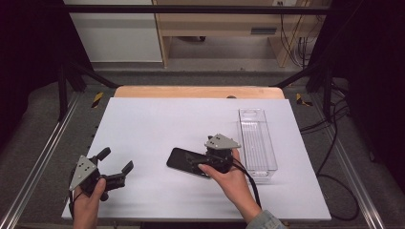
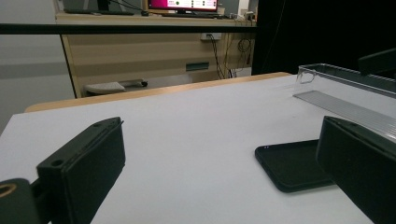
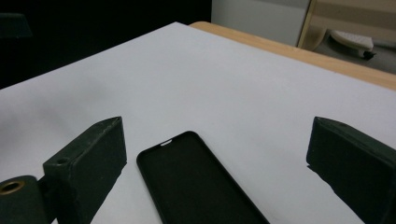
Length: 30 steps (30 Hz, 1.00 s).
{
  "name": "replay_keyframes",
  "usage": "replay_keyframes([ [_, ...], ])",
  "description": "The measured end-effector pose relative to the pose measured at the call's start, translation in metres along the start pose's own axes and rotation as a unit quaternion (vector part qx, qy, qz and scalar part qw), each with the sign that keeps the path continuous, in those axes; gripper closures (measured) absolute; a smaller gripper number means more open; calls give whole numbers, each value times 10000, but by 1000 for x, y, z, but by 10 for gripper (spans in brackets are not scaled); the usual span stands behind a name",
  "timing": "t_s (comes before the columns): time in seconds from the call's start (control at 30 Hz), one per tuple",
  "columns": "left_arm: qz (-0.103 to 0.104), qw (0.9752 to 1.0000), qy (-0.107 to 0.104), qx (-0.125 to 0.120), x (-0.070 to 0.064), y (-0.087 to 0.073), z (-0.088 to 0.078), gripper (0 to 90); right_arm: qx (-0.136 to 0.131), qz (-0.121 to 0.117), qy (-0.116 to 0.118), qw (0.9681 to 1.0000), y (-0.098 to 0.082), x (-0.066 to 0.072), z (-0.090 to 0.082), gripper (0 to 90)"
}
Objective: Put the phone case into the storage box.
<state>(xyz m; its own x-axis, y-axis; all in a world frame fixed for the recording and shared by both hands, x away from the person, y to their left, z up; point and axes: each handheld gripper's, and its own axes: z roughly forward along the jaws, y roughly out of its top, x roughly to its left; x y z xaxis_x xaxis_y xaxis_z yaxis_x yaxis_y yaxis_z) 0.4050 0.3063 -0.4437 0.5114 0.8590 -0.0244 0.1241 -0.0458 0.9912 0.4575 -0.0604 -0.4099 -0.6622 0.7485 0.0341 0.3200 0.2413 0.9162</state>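
Left claw [image 1: 116, 163]: black body, two blocky black jaws, grey three-cornered plate on top
Right claw [image 1: 203, 160]: black, same grey plate with small screws, black cable trailing back
Jaw bases: a brass-ringed hole low on each
Right sleeve [image 1: 265, 222]: grey-blue cuff

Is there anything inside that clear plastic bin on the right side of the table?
The long clear plastic bin looks empty: its ribbed bottom shows through, with nothing resting in it. Its near end in the high view sits partly behind the right gripper, so that corner cannot be checked.
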Motion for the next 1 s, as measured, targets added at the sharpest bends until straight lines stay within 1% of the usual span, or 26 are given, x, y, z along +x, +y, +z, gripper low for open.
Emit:
replay_keyframes([
  [0.13, -9, 10000, 5, -11, 0, 0, 0, 13, 186, 90, 33, 9998, -4, 2, 12, 56],
  [0.27, -11, 10000, -2, -3, 0, 0, 0, 13, 324, 71, 38, 9994, -7, 4, 20, 69],
  [0.4, -4, 10000, -12, -8, 0, 0, 0, 13, 457, 35, 31, 9989, -9, 2, 26, 127],
  [0.47, -7, 10000, -8, -5, 0, 0, 0, 13, 513, 12, 26, 9987, -10, 2, 27, 238],
  [0.53, -10, 10000, -7, -7, 0, 0, 0, 13, 582, -81, 13, 9983, -11, 2, 29, 301],
  [0.57, -10, 10000, -5, -7, 0, 0, 0, 12, 575, -114, -2, 9983, -11, 2, 29, 356],
  [0.63, -9, 10000, -11, -7, 0, 0, 1, 13, 586, -101, -19, 9982, -13, 2, 29, 409],
  [0.7, -15, 10000, -17, -6, 0, 0, 1, 13, 589, -169, -72, 9981, -15, 2, 30, 534],
  [0.73, -16, 10000, -20, -6, 0, 0, 1, 13, 608, -186, -91, 9979, -17, 1, 30, 579],
  [0.8, -16, 10000, -22, -3, -1, 0, 1, 13, 654, -189, -81, 9976, -20, 1, 31, 704],
  [0.83, -27, 10000, -24, -11, -1, 0, 1, 12, 661, -162, -75, 9977, -21, 1, 31, 746],
  [0.9, -27, 10000, -33, -4, -1, 0, 1, 13, 772, -160, -46, 9969, -26, 1, 33, 814],
  [0.97, -16, 10000, -34, 2, -1, 0, 1, 12, 861, -165, -30, 9961, -30, 1, 35, 858],
  [1.0, -15, 10000, -36, 5, -1, 0, 1, 13, 941, -77, 28, 9955, -32, 1, 36, 875],
])
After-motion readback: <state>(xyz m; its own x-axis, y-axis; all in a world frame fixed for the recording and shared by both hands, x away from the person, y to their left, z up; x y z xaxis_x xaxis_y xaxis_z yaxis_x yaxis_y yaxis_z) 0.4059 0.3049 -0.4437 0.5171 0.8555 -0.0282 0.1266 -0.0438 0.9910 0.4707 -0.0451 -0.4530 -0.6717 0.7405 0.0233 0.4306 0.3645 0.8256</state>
